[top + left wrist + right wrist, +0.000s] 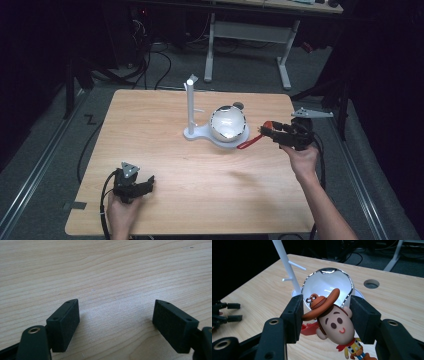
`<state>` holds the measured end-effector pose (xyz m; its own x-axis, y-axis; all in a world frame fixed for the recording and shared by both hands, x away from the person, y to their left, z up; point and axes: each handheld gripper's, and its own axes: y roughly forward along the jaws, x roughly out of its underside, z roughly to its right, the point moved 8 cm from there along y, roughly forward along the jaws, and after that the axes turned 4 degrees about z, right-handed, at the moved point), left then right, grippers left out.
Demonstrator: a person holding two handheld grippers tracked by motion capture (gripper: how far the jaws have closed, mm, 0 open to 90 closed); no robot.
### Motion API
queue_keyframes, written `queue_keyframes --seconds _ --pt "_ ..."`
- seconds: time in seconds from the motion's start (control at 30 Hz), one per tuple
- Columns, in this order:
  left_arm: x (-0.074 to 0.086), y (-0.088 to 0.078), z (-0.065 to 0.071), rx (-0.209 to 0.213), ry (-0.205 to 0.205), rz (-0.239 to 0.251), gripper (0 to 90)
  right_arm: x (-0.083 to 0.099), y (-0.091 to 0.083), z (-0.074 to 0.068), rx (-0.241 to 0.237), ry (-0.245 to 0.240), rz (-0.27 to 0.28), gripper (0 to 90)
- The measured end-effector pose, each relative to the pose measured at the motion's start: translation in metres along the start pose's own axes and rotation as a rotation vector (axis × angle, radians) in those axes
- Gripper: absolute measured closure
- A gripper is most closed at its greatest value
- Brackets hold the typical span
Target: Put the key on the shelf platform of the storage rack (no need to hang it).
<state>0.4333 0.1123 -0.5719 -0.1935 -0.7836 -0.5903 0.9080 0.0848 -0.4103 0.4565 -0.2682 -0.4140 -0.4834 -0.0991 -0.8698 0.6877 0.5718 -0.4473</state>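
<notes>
Left hand: the person's left hand (121, 209) comes in from the bottom edge of the high view, with the forearm nearly straight up the picture, and it rests low at the near left part of the counter (165, 165).
Left tool: the left tool (148, 183) lies close over the wood and points toward the right and a little away from the person. Its two black jaws stand wide apart with nothing between them; in the left gripper view only bare wood grain is seen between the pads (65, 323).
Stand: a white stand (191, 107) rises upright near the middle of the counter, with a flat white base and short side pegs.
Bowl: a shiny bowl (227, 123) sits on the base of the stand, just beside the post, with its opening tilted toward the right tool.
Cowboy keychain: the cowboy keychain (334, 322) is a small figure with a brown hat, a metal ring on the hat and a red strap (250, 142). It is held above the counter just to the right of the bowl, and the strap hangs down toward the bowl's rim.
Right tool: the right tool (325, 318) is closed on the cowboy keychain; the hat brim touches one jaw and the head is against the other.
Right hand: the right hand (301, 157) reaches in from the lower right, the forearm slanting up and left, the wrist raised, the tool pointing left at the bowl.
</notes>
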Motion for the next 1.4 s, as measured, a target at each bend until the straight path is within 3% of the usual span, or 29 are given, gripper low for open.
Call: queue_keyframes --seconds 0.23,0.43,0.73,1.13,1.4 --pt "0.0 0.0 0.0 -0.001 -0.001 0.001 21.9 -0.009 0.021 -0.005 -0.008 -0.002 -0.022 47.0" --pt "0.0 0.0 0.0 0.003 0.004 0.0 21.9 -0.026 0.031 -0.007 -0.002 -0.016 -0.01 47.0" --pt "0.0 0.0 0.0 -0.003 -0.004 -0.001 21.8 -0.046 0.047 -0.001 0.025 -0.007 -0.006 47.0" --pt "0.0 0.0 0.0 0.003 0.007 0.001 21.8 -0.049 0.08 0.003 0.044 0.005 -0.038 47.0" --pt "0.0 0.0 0.0 0.0 0.003 0.001 21.8 -0.05 0.094 0.0 0.06 -0.022 -0.065 46.9"
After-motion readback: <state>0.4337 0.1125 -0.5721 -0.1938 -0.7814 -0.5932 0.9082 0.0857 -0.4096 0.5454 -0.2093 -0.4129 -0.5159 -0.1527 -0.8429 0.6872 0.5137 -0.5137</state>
